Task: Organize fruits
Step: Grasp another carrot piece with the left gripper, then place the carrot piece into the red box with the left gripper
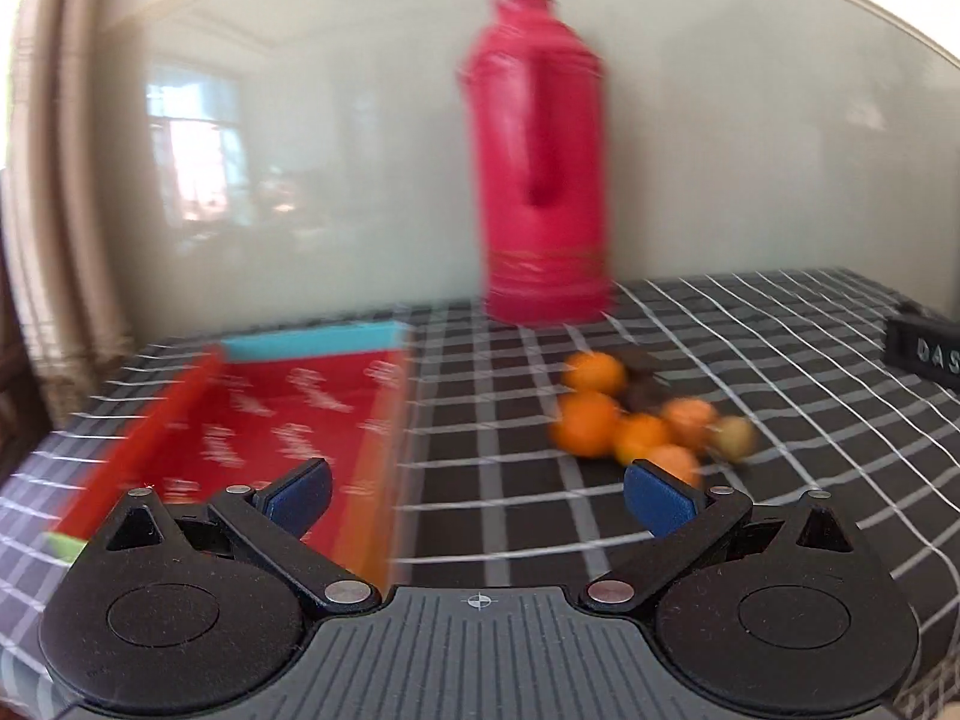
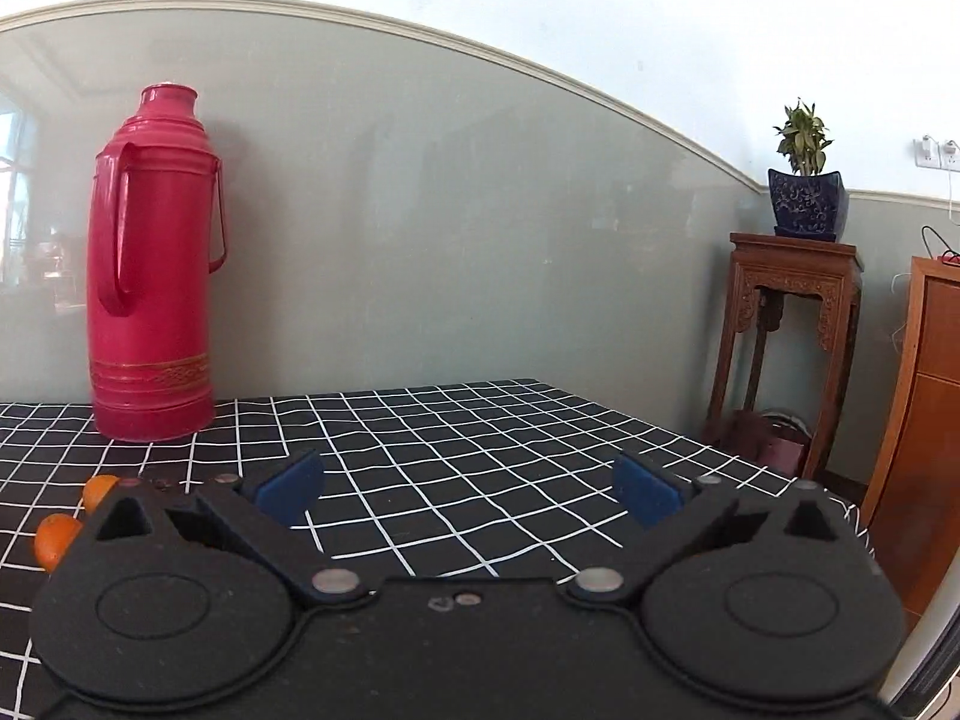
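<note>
A grey-green lower wall with a pale moulding above it (image 2: 420,18) is seen behind a tabletop (image 2: 480,432) covered in a black cloth with a white grid. A tall red thermos flask (image 2: 153,276) is stood upright at the back of the tabletop, close to the wall, its handle turned toward the cameras. Past the tabletop's right end, a carved wooden stand (image 2: 786,324) is placed against the wall, and a potted plant (image 2: 807,180) in a blue patterned pot is set on top of it.

In the left wrist view, which is blurred, a shallow red tray (image 1: 288,414) with white lettering and a light blue far edge is laid on the tabletop to the left of the flask. To the right of the tray and well apart from it, a cluster of oranges (image 1: 624,420) is gathered on the cloth in front of the flask. A paler, yellowish fruit (image 1: 735,438) is found at the cluster's right edge and some dark pieces (image 1: 642,387) at its back; what these dark pieces are cannot be told. A dark object with pale letters (image 1: 924,354) is cut off at the right border.

The left gripper (image 1: 477,498) is held over the near edge of the tabletop, its blue-padded fingers (image 1: 297,495) spread wide with nothing between them; the tray's right wall lies beyond the left finger and the nearest orange just past the right one.

The right gripper (image 2: 468,489) is likewise released, its fingers (image 2: 648,495) parted over bare cloth and gripping nothing. Two oranges are glimpsed at that view's lower left, beside the gripper body.
</note>
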